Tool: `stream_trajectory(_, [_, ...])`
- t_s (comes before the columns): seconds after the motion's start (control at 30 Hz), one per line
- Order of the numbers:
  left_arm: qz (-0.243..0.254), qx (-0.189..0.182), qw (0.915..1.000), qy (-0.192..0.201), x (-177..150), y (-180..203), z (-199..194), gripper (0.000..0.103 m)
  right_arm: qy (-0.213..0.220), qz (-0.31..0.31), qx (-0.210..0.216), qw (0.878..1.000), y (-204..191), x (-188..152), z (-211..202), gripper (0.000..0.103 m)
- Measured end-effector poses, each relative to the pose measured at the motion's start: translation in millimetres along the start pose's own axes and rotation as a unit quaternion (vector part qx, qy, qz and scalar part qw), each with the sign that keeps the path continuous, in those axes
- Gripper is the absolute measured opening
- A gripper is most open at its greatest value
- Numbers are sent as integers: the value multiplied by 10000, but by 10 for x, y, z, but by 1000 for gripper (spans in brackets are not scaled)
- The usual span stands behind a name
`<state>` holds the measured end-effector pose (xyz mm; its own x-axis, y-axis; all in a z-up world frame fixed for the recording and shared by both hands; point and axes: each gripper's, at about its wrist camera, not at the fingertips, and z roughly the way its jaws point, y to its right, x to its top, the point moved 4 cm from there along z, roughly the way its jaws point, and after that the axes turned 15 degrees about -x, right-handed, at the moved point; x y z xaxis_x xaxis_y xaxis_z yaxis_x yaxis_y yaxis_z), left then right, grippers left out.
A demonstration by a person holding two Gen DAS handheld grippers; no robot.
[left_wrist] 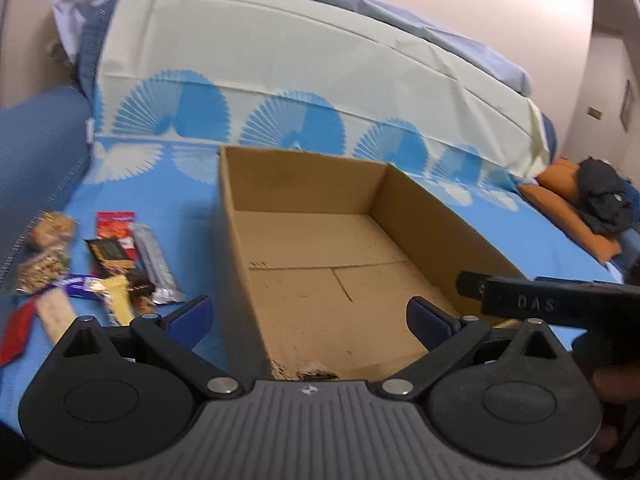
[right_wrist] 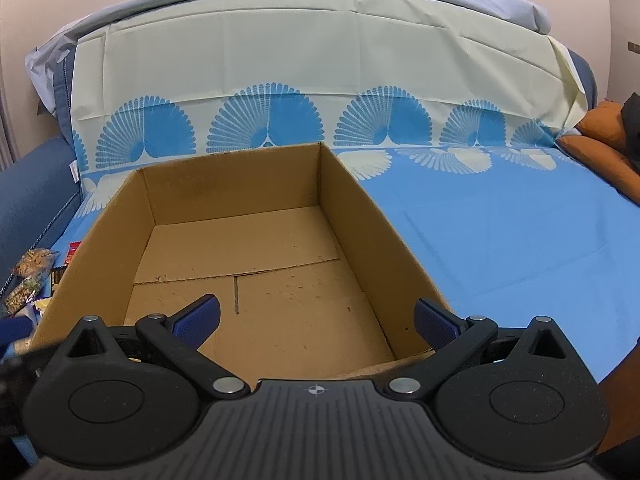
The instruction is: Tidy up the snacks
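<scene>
Covering the sofa, a blue cloth bears the box.

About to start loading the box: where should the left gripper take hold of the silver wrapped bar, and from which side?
Grip the silver bar across its narrow width near mid-length, coming from above. It lies flat on the blue cloth, its right edge clear, while the dark packet crowds its left. The left gripper is open and empty.

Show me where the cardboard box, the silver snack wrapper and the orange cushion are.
cardboard box (right_wrist: pixel 256 272): right wrist view, bare inner floor.
silver snack wrapper (left_wrist: pixel 154 260): left wrist view, middle of the wrapper.
orange cushion (left_wrist: pixel 560 200): left wrist view, its top face.
</scene>
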<state>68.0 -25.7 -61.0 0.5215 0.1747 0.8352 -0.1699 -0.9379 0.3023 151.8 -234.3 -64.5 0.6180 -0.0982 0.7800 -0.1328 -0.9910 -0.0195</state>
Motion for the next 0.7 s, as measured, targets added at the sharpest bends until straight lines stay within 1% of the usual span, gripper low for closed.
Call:
stream_trajectory(0.03, [6,17,10000,12,0,4,-8,103,-6,-90,82,9999,197,40,319,102])
stream_trajectory(0.07, [13,20,10000,27,8,27,-20,103,13,-125,49,9999,107,24,289,102])
stream_trajectory(0.1, [27,22,10000,53,21,38,-30,103,50,-156,38,9999,-19,-69,94,102])
stream_trajectory(0.13, [57,28,9999,83,28,63,-40,103,22,-335,-37,9994,91,-85,185,102])
stream_trajectory(0.17, [98,21,9999,108,23,77,-44,103,59,-378,-83,9992,49,-146,193,102])
stream_trajectory(0.23, [188,19,9997,172,20,112,-57,103,84,-444,-157,9989,-136,-194,-50,102])
stream_trajectory(0.27, [213,6,9996,187,45,106,-56,103,16,-482,-214,9986,-201,-95,-185,102])
stream_trajectory(0.33, [241,-74,9994,236,44,103,-58,103,-1,-534,-219,9983,-107,28,-415,102])
stream_trajectory(0.4, [237,-76,9993,289,31,87,-58,103,70,-542,-253,9982,-78,63,-446,102])
stream_trajectory(0.43, [231,-62,9992,317,21,75,-58,103,127,-507,-305,9982,-155,-4,-315,102])
stream_trajectory(0.53, [201,1,9991,375,0,52,-51,102,194,-499,-262,9982,-237,-106,-153,102])
stream_trajectory(0.57, [212,46,9990,399,2,54,-49,102,191,-505,-243,9982,-252,-119,-134,102])
stream_trajectory(0.63, [246,89,9987,430,3,58,-47,102,170,-512,-167,9984,-275,-201,27,102])
stream_trajectory(0.7, [248,78,9986,466,-1,55,-51,102,167,-517,-133,9984,-307,-251,106,102])
